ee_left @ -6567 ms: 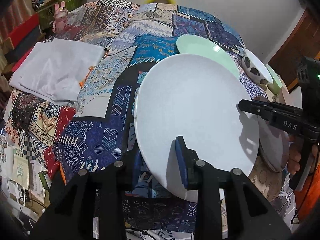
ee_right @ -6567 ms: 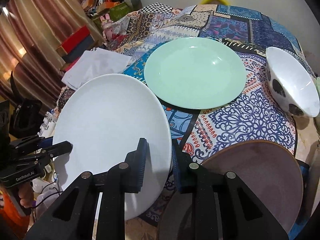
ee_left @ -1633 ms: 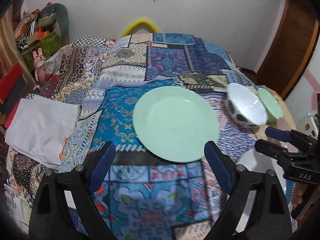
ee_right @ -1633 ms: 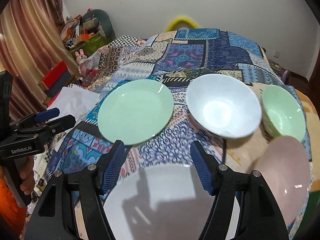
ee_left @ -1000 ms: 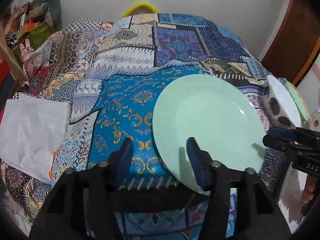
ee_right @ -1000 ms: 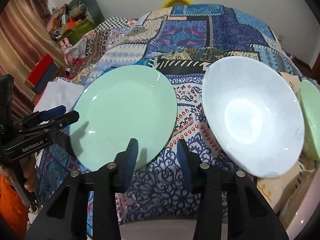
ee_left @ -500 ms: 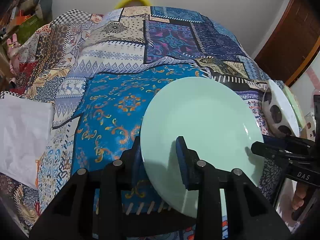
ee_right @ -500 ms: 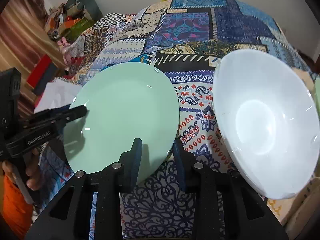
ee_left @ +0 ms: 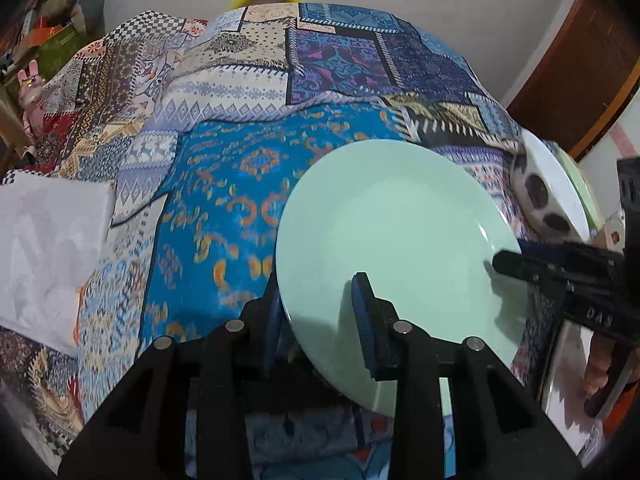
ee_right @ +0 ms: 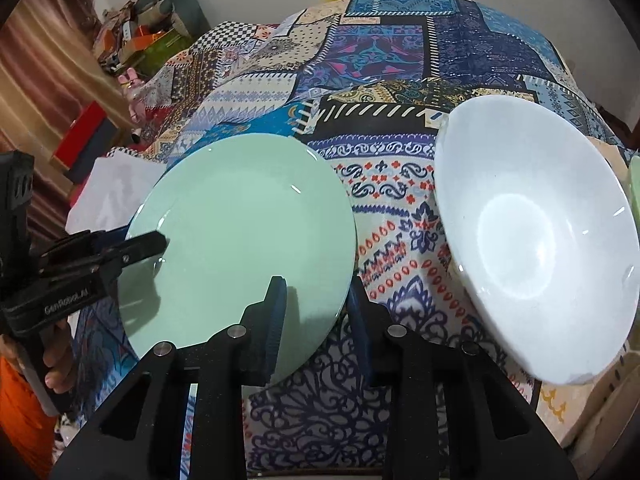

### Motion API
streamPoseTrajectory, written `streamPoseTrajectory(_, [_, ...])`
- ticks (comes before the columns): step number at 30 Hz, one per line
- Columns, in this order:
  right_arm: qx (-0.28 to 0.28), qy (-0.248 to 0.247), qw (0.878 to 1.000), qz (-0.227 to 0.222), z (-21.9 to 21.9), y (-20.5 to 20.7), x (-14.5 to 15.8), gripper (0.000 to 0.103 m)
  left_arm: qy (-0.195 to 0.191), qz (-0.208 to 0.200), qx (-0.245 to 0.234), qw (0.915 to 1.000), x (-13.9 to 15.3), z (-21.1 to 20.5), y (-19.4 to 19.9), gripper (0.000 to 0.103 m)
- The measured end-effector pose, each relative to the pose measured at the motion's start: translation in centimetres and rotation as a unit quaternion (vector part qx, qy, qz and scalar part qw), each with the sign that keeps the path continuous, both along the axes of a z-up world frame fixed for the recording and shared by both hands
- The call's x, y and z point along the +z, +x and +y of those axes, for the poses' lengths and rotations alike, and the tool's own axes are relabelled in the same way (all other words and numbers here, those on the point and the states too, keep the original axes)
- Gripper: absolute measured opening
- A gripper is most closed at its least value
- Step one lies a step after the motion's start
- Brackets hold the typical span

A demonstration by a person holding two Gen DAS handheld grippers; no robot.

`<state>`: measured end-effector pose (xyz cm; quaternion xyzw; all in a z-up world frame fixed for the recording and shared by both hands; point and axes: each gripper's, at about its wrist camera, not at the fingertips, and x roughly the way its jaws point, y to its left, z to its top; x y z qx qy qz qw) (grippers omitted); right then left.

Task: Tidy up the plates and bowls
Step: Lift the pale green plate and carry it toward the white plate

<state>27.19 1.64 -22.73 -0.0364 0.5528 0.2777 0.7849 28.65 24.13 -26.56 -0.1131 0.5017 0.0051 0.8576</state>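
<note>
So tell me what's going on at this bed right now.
A person is holding a two-finger gripper in each hand, and both are clamped on the round mint-green plate on the patchwork bedspread. The left gripper pinches its rim on one side and the right gripper grips the rim on the other. A white bowl with dark spots outside sits just beside the plate. A folded white cloth lies off to the side.

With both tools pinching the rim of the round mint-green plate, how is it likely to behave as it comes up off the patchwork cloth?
The round mint-green plate looks rigid, so it should lift flat without sagging. Its glossy glaze shows highlights, so it may slip between the pads of the left tool and right tool, each gripping only the rim. It looks like glazed ceramic or glass and would probably chip or break if dropped.
</note>
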Motion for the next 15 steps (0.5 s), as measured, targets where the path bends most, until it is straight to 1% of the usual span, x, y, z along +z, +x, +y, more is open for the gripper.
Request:
streamPoseTrajectory(6, [0.019, 0.001, 1.0, 0.002, -0.3, -0.8, 0.2, 0.028, -0.016, 0.006, -0.01, 0.9998, 0.1, -0.6, -2.8, 0.033])
streamPoseTrajectory(7, [0.024, -0.001, 1.0, 0.0, -0.3, -0.9, 0.1, 0.028, -0.014, 0.006, -0.012, 0.9998, 0.1, -0.8, -3.2, 0.032])
streamPoseTrajectory(8, [0.028, -0.003, 1.0, -0.001, -0.2, -1.0, 0.1, 0.027, -0.004, 0.005, -0.011, 0.9999, 0.1, -1.0, -3.5, 0.03])
streamPoseTrajectory(9, [0.033, -0.007, 0.999, -0.004, -0.1, -1.1, 0.1, 0.027, 0.003, 0.004, -0.01, 0.9999, 0.1, -1.2, -3.6, 0.03])
streamPoseTrajectory(11, [0.039, -0.016, 0.999, -0.008, 0.2, -1.1, 0.0, 0.027, 0.005, 0.003, -0.009, 0.9999, 0.0, -1.1, -3.5, 0.03])
streamPoseTrajectory(15, [0.045, -0.019, 0.999, -0.007, 0.4, -0.8, -0.4, 0.027, -0.006, 0.001, -0.001, 1.0, -0.1, -0.7, -3.1, 0.03])
